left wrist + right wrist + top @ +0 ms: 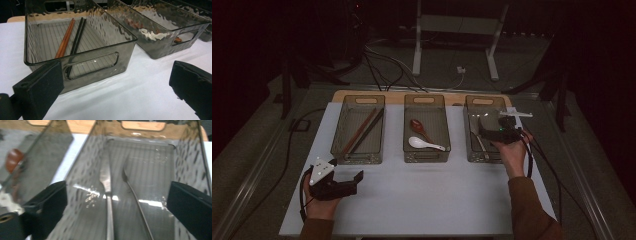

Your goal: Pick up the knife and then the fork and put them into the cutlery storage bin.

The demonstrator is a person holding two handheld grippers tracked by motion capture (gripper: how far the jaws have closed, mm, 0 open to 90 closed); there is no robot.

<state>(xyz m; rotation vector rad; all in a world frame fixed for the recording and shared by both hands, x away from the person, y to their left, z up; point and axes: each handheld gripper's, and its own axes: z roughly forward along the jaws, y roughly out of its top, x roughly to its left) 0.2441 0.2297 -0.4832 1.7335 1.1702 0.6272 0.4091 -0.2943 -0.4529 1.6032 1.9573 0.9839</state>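
My right gripper (492, 131) hangs over the right-hand bin (473, 152), jaws spread wide and pinching nothing, with two forks (107, 187) lying side by side on the bin floor at twelve o'clock from the jaws, while my left gripper (354, 181) rests spread on the table (422, 200).

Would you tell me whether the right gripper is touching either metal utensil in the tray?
Apart: in the right gripper view the right gripper stands open, and both forks lie between its jaws untouched.

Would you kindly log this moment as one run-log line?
right gripper: open above two metal forks lying in right smoked plastic bin | left gripper: open, empty, before left bin
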